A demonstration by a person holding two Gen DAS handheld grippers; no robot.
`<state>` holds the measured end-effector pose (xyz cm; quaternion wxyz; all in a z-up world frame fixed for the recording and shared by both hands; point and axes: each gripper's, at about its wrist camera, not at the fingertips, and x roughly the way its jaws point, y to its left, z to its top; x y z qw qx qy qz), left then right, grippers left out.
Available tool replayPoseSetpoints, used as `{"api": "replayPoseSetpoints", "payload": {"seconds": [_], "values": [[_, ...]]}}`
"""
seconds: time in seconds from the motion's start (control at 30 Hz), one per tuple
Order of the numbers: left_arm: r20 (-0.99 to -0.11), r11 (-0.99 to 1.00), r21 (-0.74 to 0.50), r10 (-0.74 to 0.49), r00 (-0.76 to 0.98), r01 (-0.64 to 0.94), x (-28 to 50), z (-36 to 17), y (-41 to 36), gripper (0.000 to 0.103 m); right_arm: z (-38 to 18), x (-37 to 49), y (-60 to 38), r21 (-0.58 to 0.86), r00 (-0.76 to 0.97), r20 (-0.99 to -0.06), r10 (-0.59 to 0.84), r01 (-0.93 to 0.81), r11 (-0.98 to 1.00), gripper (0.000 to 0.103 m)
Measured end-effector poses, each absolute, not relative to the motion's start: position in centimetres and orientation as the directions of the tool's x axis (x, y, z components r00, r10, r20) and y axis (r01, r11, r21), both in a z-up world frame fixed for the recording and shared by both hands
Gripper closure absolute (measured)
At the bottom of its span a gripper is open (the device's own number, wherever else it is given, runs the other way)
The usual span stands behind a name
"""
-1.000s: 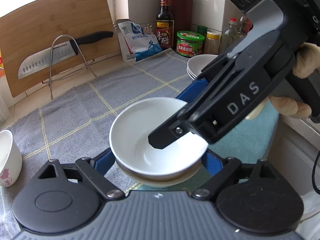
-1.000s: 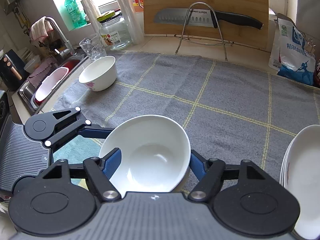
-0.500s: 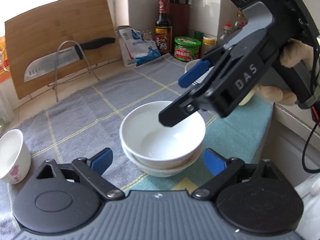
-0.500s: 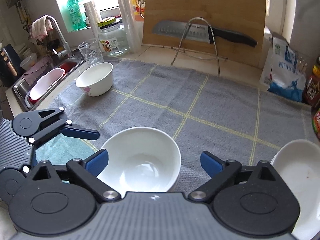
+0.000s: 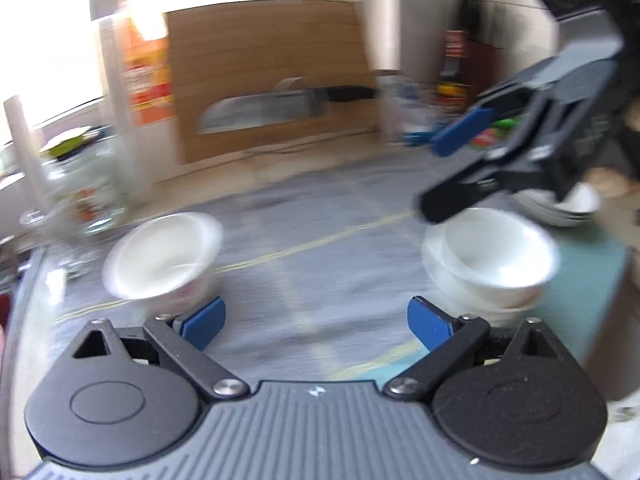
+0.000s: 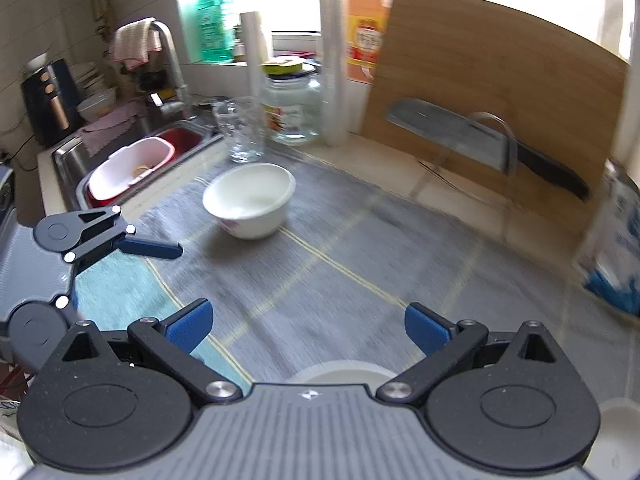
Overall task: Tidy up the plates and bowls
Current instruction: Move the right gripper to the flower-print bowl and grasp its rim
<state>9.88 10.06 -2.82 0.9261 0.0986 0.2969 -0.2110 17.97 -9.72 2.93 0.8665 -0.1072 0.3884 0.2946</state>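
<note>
No lettering can be read: labels on the orange bottle (image 6: 366, 36) and glass jar (image 6: 294, 110) show only blurred colour patches (motion blur smears both views).

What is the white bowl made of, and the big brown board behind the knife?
The white bowl looks like glazed ceramic: smooth, white and a bit shiny, though glossy plastic could look alike. The big brown board looks like bamboo or wood: matte tan with fine straight grain lines.
</note>
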Motion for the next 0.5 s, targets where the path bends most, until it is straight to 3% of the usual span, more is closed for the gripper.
{"api": "replayPoseSetpoints", "payload": {"seconds": [0.23,0.5], "values": [[-0.573,0.949,0.094,-0.197,0.796,0.302,13.9,-4.9,15.3,0.006,2.8,21.1,-4.1,0.009,0.513,-0.738,0.439,-0.643,0.766,0.0],[-0.569,0.961,0.067,-0.184,0.801,0.268,18.2,-7.3,17.7,0.006,1.6,25.8,0.6,0.008,0.475,-0.759,0.445,-0.677,0.736,0.0]]}}
